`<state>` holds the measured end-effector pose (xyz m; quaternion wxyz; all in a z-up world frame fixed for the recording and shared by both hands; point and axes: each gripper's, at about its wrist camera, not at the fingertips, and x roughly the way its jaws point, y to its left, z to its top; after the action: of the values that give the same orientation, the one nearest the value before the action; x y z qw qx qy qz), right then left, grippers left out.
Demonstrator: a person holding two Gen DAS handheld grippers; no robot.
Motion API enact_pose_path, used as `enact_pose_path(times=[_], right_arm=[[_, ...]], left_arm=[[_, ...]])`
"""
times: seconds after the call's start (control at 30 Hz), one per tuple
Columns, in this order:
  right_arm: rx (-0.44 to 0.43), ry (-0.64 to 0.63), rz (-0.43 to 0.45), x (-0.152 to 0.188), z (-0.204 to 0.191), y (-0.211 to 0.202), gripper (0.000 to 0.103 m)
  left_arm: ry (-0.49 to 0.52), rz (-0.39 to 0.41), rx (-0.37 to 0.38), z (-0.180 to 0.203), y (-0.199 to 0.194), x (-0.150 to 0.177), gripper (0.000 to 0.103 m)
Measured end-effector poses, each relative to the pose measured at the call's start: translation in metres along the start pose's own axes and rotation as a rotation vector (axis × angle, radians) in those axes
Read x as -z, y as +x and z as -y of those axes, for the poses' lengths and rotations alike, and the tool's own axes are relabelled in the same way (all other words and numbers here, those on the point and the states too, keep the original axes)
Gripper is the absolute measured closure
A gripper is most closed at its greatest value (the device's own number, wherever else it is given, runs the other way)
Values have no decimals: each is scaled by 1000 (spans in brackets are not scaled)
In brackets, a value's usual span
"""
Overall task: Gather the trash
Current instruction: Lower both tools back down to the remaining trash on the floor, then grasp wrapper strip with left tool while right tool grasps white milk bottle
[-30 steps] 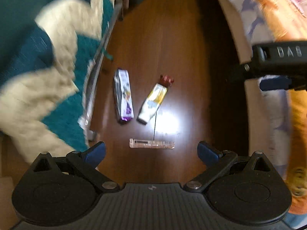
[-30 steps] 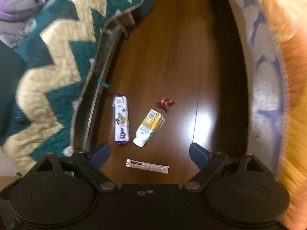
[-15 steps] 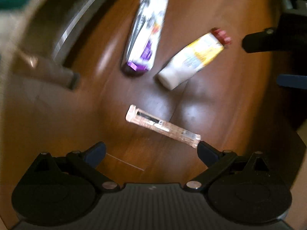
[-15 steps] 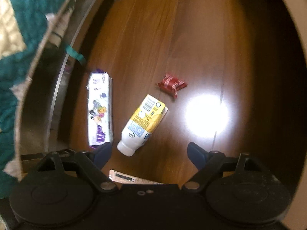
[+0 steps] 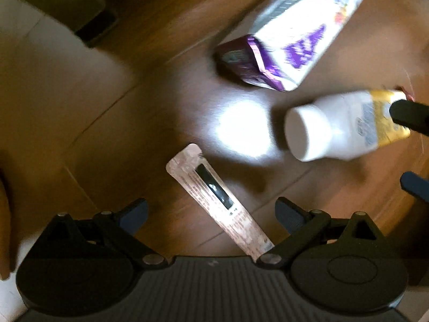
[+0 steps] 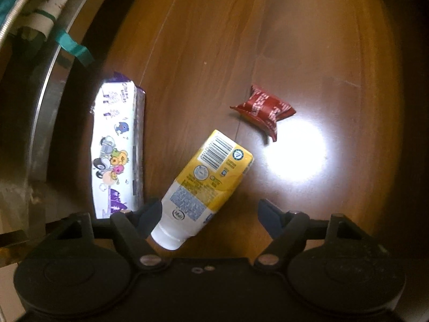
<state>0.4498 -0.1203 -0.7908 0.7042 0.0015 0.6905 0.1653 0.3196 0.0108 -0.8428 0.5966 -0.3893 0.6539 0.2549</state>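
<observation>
Trash lies on a dark wooden floor. A clear pinkish sachet (image 5: 217, 198) lies between the fingers of my open left gripper (image 5: 211, 214), low over the floor. A yellow and white bottle (image 6: 206, 185) lies on its side, its white cap end between the fingers of my open right gripper (image 6: 209, 214); it also shows in the left wrist view (image 5: 346, 128). A white and purple wrapper (image 6: 115, 147) lies left of the bottle, also in the left wrist view (image 5: 295, 32). A crumpled red wrapper (image 6: 265, 110) lies beyond the bottle.
A metal bed frame rail (image 6: 43, 102) runs along the left edge of the floor, with a teal strap (image 6: 72, 45) hanging over it. The right gripper's fingertips (image 5: 410, 115) show at the right edge of the left wrist view. A pale block (image 5: 48, 86) lies left.
Both grippers have dropped close to the floor. The left one now straddles the sachet and the right one straddles the bottle's cap end. Both stayed open.
</observation>
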Motion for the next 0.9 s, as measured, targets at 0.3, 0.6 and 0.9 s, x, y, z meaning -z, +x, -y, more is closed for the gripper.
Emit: enact_pose_path(times=[0.3,0.6,0.9], right_arm=[[1,52,-56,-6,-5,23,35],[-21,80,-67,-7,-12,34,43],[-51,85,-52,9,9,28,52]], left_arm=[[15,34,-79,7,3,9,17],[29,75,-105,16,-5,19,49],[7,96,-43,-1,-14,20,76]])
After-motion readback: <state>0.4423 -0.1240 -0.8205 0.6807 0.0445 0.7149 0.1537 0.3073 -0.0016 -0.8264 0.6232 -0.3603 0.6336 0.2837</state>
